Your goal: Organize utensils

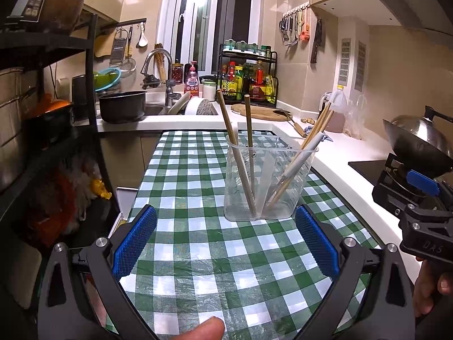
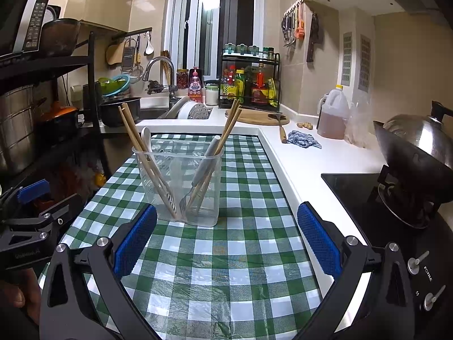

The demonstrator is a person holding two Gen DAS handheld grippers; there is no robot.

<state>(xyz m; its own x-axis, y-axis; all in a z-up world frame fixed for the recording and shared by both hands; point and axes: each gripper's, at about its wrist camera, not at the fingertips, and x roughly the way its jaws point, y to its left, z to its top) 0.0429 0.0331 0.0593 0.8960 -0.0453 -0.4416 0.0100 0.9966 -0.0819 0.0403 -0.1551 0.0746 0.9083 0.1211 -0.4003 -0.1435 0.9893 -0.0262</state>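
A clear plastic utensil holder (image 1: 269, 181) (image 2: 181, 184) stands upright on the green-and-white checked tablecloth (image 1: 203, 255) (image 2: 226, 255). Wooden chopsticks (image 1: 235, 153) (image 2: 141, 153) lean in its left part. More chopsticks (image 1: 311, 136) (image 2: 226, 133) and a white-handled fork (image 2: 202, 164) lean in its right part; a white spoon (image 2: 145, 137) shows behind. My left gripper (image 1: 225, 228) is open just short of the holder, nothing between its blue pads. My right gripper (image 2: 226, 226) is open too, the holder ahead and to its left. Each gripper shows at the edge of the other's view.
A white counter (image 2: 297, 153) borders the table on the right, with a wok (image 2: 419, 147) on the gas stove, an oil jug (image 2: 334, 113), a blue cloth (image 2: 303, 138) and a cutting board (image 2: 254, 116). Sink, faucet and pots stand behind; a black rack (image 1: 42, 113) is at left.
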